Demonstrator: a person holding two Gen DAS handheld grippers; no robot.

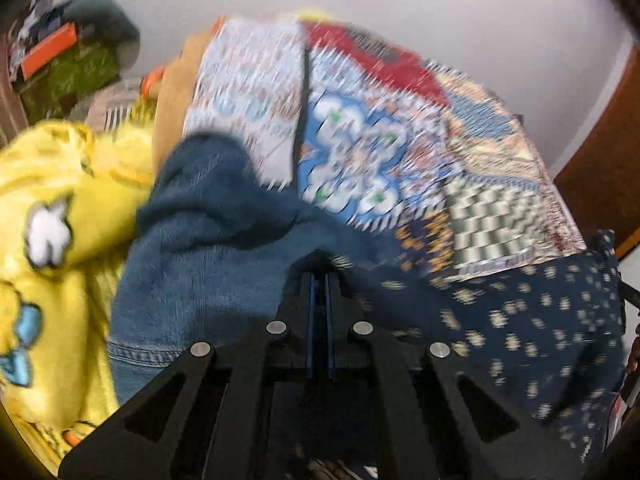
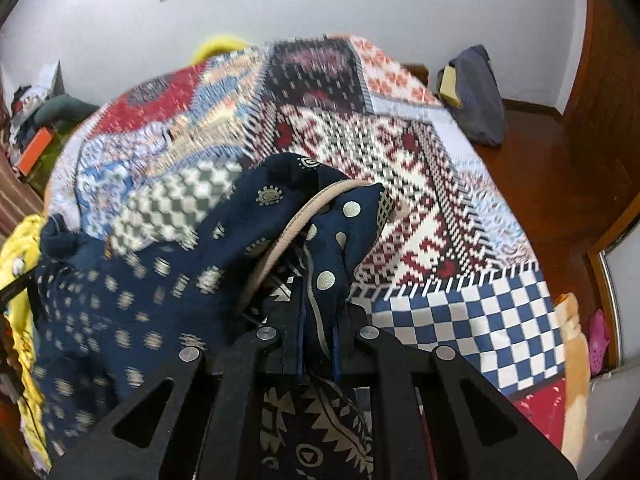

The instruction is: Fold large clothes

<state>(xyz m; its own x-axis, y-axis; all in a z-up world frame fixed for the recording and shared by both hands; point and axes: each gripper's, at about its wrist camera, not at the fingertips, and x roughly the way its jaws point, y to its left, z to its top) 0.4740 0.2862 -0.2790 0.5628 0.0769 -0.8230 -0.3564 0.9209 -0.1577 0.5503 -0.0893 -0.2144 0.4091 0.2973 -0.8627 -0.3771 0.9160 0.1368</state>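
Observation:
A large navy garment with beige prints (image 2: 132, 288) hangs stretched over the patchwork bedspread (image 2: 404, 152). My right gripper (image 2: 320, 300) is shut on its dotted, beige-trimmed edge (image 2: 340, 236). In the left wrist view the same navy garment (image 1: 532, 320) runs off to the right. My left gripper (image 1: 320, 272) is shut with its fingers together; navy cloth lies at the tips, and the grip itself is blurred. A blue denim piece (image 1: 200, 280) lies just left of my left gripper.
A yellow blanket with cartoon prints (image 1: 48, 240) lies to the left on the bed. A dark bag (image 2: 476, 96) leans by the wall on the wooden floor at the right. Clutter and an orange box (image 2: 34, 152) sit at the far left. A pink shoe (image 2: 598, 340) lies on the right.

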